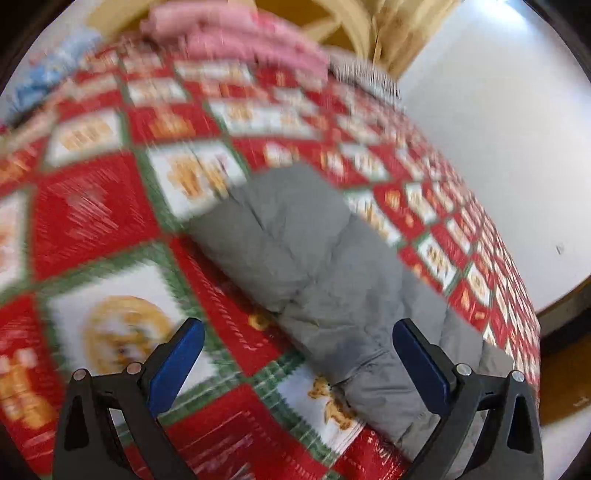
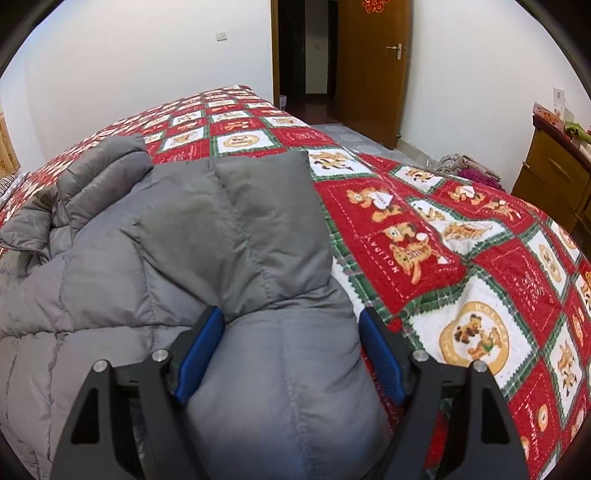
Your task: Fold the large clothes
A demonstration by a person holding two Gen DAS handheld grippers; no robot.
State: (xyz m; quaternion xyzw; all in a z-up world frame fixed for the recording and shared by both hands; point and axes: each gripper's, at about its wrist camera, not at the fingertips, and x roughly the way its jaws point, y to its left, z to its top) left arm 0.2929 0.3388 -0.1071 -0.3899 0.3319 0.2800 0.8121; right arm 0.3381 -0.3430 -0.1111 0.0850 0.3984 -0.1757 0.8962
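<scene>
A puffy grey quilted jacket (image 2: 166, 258) lies crumpled on the red patchwork bedspread (image 2: 461, 258). The right gripper (image 2: 291, 332) straddles its padded sleeve, jaws wide. The left gripper (image 1: 299, 343) hangs open, empty.

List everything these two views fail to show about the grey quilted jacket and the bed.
- Grey quilted jacket: its lower part is cut off by the bottom and left edges of the right wrist view, partly behind the right tongs.
- Red and white patchwork bedspread: its prints are smeared by motion blur in the left wrist view.
- Pink folded fabric: too blurred to identify there.
- Left tongs: open, nothing between them.
</scene>
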